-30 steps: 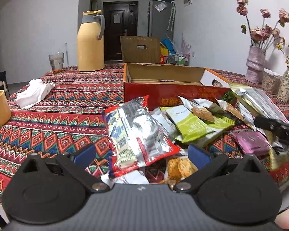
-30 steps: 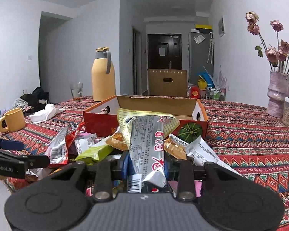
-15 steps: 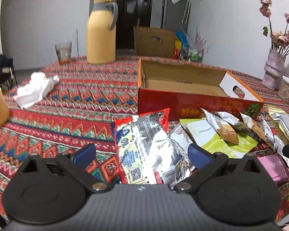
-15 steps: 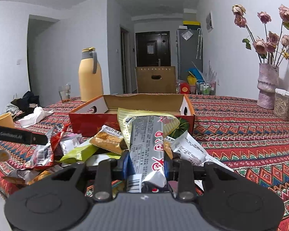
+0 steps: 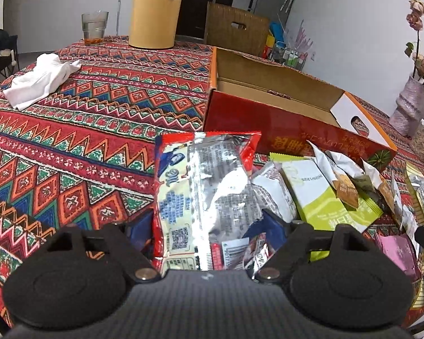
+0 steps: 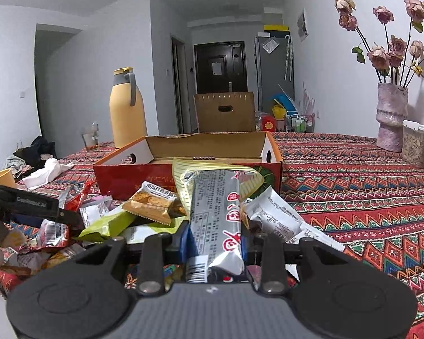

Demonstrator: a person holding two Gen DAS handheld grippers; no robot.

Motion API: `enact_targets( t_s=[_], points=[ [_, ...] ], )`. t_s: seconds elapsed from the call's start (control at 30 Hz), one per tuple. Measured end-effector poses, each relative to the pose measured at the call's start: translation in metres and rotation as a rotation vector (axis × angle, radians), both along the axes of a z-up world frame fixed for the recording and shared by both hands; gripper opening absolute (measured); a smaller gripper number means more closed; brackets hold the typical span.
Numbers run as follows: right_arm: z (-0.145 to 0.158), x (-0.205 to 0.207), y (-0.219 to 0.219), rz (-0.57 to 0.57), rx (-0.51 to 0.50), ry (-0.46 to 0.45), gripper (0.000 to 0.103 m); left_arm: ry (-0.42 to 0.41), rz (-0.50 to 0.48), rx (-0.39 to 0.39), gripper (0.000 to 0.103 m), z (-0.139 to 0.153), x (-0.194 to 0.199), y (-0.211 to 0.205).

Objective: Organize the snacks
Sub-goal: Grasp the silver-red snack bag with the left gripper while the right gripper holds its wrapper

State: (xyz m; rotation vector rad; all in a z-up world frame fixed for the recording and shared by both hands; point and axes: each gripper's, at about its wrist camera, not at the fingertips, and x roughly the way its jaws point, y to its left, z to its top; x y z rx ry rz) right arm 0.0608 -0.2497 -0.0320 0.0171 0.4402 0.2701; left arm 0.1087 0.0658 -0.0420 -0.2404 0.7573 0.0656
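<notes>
From my left wrist camera, the left gripper (image 5: pixel 207 226) sits low over the patterned tablecloth (image 5: pixel 79 130) with a red-edged silver packet (image 5: pixel 203 195) lying lengthwise between its blue fingers (image 5: pixel 271 226). The fingers stand close on either side of the packet, but I cannot tell whether they actually press it. Just past the packet's far end is the open cardboard box (image 5: pixel 294 138), its floor bare where I can see it. To the right of the packet lies a heap of snacks: a green-and-white wrapper (image 5: pixel 322 195), a small brown one (image 5: pixel 346 189) and a pink pouch (image 5: pixel 395 250) near the table edge. Farther back sit a white cloth (image 5: pixel 42 77), a glass (image 5: pixel 94 28) and a tall yellow flask (image 5: pixel 155 17) (its top is cut off by the frame).

From my right wrist camera, the right gripper (image 6: pixel 216 238) is clamped on a long silver bar wrapper with red characters (image 6: pixel 214 212), which points toward the box (image 6: pixel 189 169). Beneath the bar lies a pale yellow-striped bag (image 6: pixel 212 169). A brown cracker pack (image 6: pixel 152 204) lies just left of it, a white wrapper (image 6: pixel 274 216) just right. The other gripper (image 6: pixel 28 206) shows at the left edge, over the heap. A vase of dried roses (image 6: pixel 391 121) stands far right on the table, well apart from the snacks.
</notes>
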Motion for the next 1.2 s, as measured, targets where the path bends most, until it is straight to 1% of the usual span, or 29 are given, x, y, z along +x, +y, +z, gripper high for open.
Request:
enact_targets(
  t_s=[0.1, 0.13, 0.23, 0.4, 0.63, 0.97, 1.2],
  points=[
    [-0.001, 0.001, -0.001, -0.002, 0.003, 0.001, 0.032, -0.007, 0.012, -0.008, 0.069, 0.000, -0.001, 0.003],
    [-0.001, 0.001, 0.000, -0.003, 0.003, 0.001, 0.032, -0.010, 0.014, -0.011, 0.063, 0.001, -0.001, 0.004],
    [-0.002, 0.001, -0.001, -0.004, 0.004, 0.002, 0.032, -0.024, 0.020, -0.002, 0.060, 0.003, -0.003, 0.004],
    [-0.002, 0.000, 0.001, -0.002, 0.005, 0.003, 0.032, -0.033, 0.039, 0.014, 0.057, 0.005, -0.005, 0.004],
    [-0.002, 0.001, 0.001, -0.005, 0.005, -0.003, 0.032, -0.084, 0.042, 0.051, 0.057, 0.018, -0.011, 0.002],
    [0.014, 0.012, 0.002, -0.033, 0.017, -0.052, 0.032, -0.169, 0.028, 0.114, 0.057, 0.049, -0.010, -0.008],
    [0.030, 0.031, 0.005, -0.036, 0.021, -0.095, 0.032, -0.227, 0.010, 0.148, 0.057, 0.074, 0.007, -0.021]
  ],
)
